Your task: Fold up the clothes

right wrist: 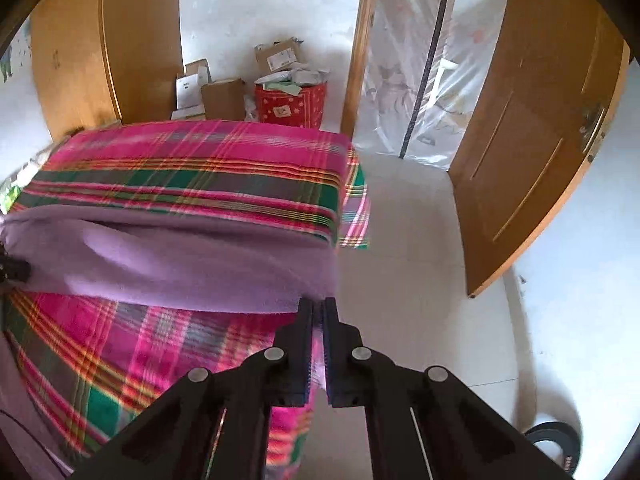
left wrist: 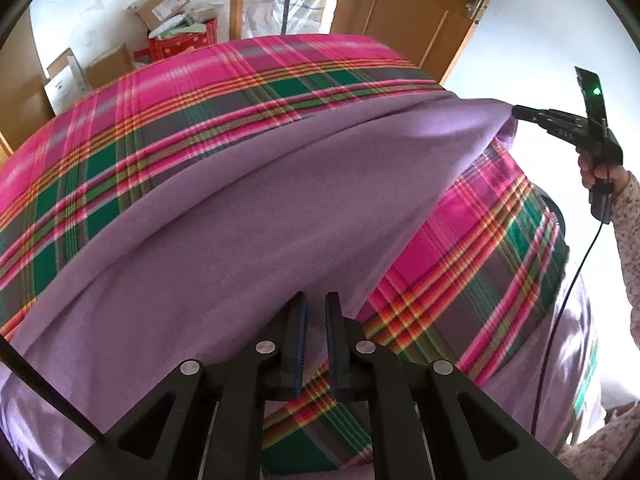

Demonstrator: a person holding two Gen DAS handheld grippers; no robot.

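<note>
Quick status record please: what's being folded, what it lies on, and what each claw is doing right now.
item: purple fleece garment, one edge lifted
surface: pink and green plaid cloth on a table
left claw: shut on the garment's near edge
right claw: shut on the garment's far corner, also seen at
garment state: stretched between both claws, raised off the plaid
background: cardboard boxes, red bag, open wooden door

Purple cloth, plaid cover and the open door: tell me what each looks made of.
Purple cloth: soft matte fleece or brushed knit, probably; fuzzy and unshiny, sagging between the grippers.
Plaid cover: thin woven fabric, likely cotton; crisp striped checks, lying flat.
Door: wood or wood veneer, smooth, slightly glossy; even orange-brown with recessed panels.
</note>
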